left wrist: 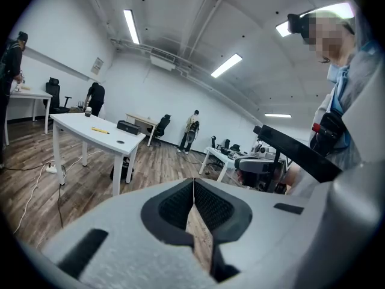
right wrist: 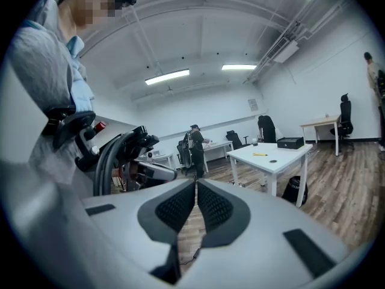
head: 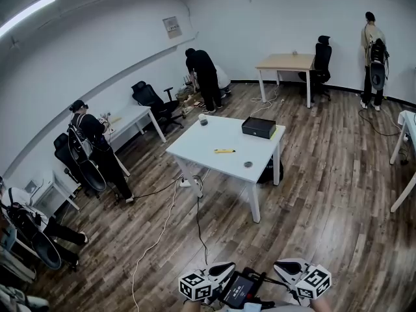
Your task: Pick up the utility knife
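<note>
The yellow utility knife lies near the middle of a white table across the room. It shows small in the left gripper view and in the right gripper view. Both grippers are far from it, held close to the person's body at the bottom edge of the head view. My left gripper is shut, its pads meeting with nothing between them. My right gripper is also shut and empty.
On the table stand a black box, a small dark round thing and a cup-like thing. A black bag sits under it. Cables trail over the wooden floor. Several people, chairs and other tables line the walls.
</note>
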`<action>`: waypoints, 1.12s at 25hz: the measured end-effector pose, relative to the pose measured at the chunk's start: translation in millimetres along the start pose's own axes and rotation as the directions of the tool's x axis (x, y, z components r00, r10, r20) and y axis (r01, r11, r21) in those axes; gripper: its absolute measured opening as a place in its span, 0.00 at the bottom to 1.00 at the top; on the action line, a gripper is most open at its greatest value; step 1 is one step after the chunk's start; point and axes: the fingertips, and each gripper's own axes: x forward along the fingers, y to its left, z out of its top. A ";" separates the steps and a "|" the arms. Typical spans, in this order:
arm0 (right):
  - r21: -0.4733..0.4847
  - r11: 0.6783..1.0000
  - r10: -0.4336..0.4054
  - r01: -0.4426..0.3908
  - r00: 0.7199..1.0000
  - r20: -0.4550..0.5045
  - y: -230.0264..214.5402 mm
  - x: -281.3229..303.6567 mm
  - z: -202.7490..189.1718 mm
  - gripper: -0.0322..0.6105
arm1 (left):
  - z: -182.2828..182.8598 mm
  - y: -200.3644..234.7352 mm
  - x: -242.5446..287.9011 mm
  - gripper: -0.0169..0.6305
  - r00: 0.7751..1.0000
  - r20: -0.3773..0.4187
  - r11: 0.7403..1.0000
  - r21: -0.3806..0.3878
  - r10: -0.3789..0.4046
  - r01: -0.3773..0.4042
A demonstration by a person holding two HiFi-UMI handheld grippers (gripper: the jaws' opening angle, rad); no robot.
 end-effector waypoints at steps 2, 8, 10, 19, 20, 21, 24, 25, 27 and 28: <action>0.007 1.000 0.002 -0.002 1.000 -0.011 -2.3 7.9 -1.8 0.10 | -1.4 7.2 -1.4 0.05 1.000 -0.004 1.000 -0.009 0.000 0.000; 0.025 1.000 0.005 -0.004 0.999 -0.040 -14.3 45.9 -2.4 0.10 | 2.0 44.0 -7.2 0.05 1.000 -0.006 0.999 -0.033 0.000 0.000; 0.028 1.000 0.008 -0.007 0.999 -0.043 -18.3 64.9 4.3 0.10 | 9.2 62.6 -10.6 0.05 1.000 -0.007 0.999 -0.034 0.002 -0.003; 0.046 0.999 0.014 -0.012 0.999 -0.044 -38.8 169.3 41.3 0.10 | 60.6 159.1 -28.8 0.05 1.000 0.028 0.999 -0.036 0.011 -0.010; 0.042 0.999 0.016 -0.014 0.999 -0.045 -39.9 182.0 45.2 0.10 | 65.8 170.1 -33.6 0.05 0.999 0.036 0.999 -0.038 0.013 -0.012; 0.038 0.999 0.016 -0.015 0.999 -0.043 -41.1 194.4 48.9 0.10 | 70.3 180.9 -38.6 0.05 0.999 0.043 0.999 -0.037 0.015 -0.014; 0.025 1.000 0.016 -0.015 0.999 -0.029 -43.4 229.4 59.1 0.10 | 79.9 212.8 -54.3 0.05 0.998 0.056 0.999 -0.031 0.028 -0.027; 0.022 1.000 0.015 -0.015 1.000 -0.023 -43.5 239.8 61.7 0.10 | 82.1 223.3 -59.4 0.05 0.997 0.062 0.999 -0.031 0.034 -0.032; 0.020 1.000 0.013 -0.013 1.000 -0.015 -42.3 257.9 64.1 0.10 | 85.3 242.6 -68.2 0.05 0.996 0.074 0.998 -0.037 0.046 -0.044; 0.023 1.000 0.011 -0.011 1.000 -0.015 -41.2 265.1 64.0 0.10 | 86.2 250.7 -71.5 0.05 0.996 0.078 0.998 -0.042 0.049 -0.046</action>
